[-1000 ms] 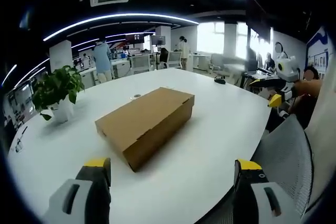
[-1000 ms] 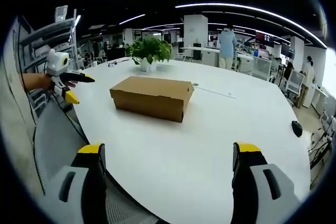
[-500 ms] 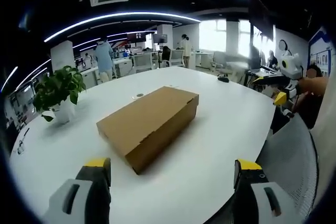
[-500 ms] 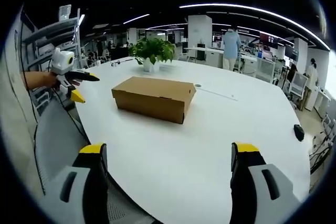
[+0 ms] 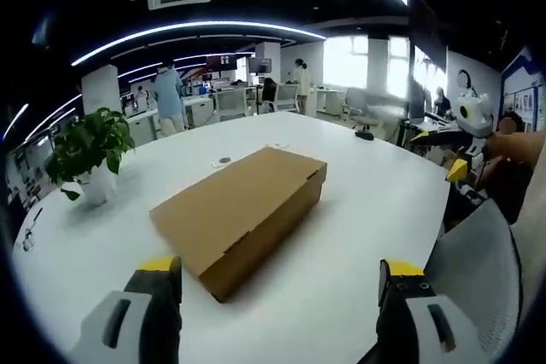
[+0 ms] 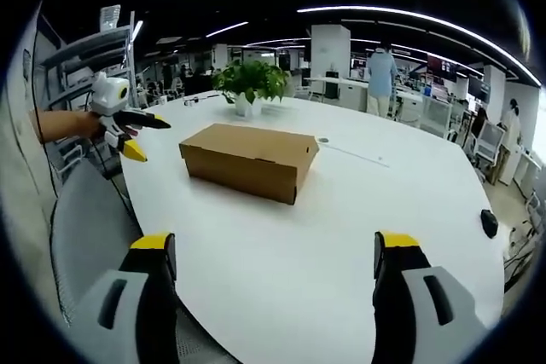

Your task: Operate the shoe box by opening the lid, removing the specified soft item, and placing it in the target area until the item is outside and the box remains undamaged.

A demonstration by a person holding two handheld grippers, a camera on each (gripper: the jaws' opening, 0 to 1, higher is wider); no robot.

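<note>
While the brown shoe box [image 5: 239,210] sits shut on the white table [image 5: 358,210], we hold our 2 grippers [image 5: 277,291] [image 6: 273,266] wide apart, and the left one looks nearer.

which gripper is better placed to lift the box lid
Left, by a little. The closed box lies nearer ahead of the open left gripper, while the open right gripper faces it across more bare table.

The closed shoe box [image 6: 249,160] sits on the white table [image 6: 341,236], a potted plant [image 6: 248,85] behind it. The right claw [image 6: 271,317] gapes wide; the left claw [image 6: 136,134] hovers at the table's edge.
</note>
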